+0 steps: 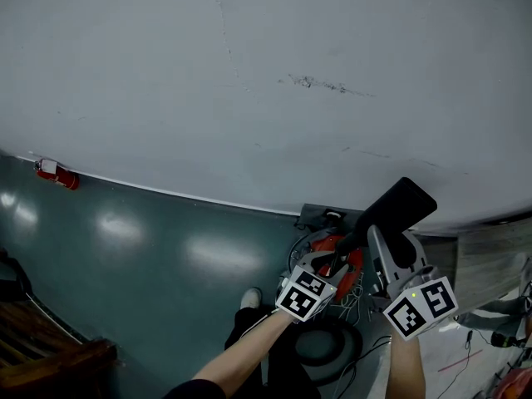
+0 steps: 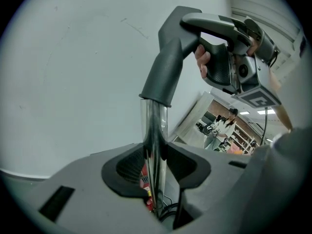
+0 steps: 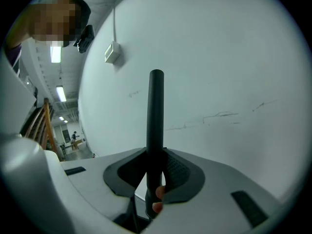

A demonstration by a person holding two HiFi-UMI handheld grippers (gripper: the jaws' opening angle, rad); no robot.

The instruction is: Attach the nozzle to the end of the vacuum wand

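Note:
In the left gripper view a chrome wand tube stands between the pads of my left gripper, which is shut on it. A dark grey nozzle meets the tube's upper end; how far it is seated I cannot tell. My right gripper holds that nozzle's far part. In the right gripper view the black nozzle rises between the pads of the right gripper, shut on it. The head view shows both grippers low right, left gripper and right gripper, with the nozzle pointing up-right.
A white wall fills most of the head view above a green floor. The red vacuum body and a black hose coil lie under the grippers. A small red object sits at the wall's base; wooden furniture stands bottom left.

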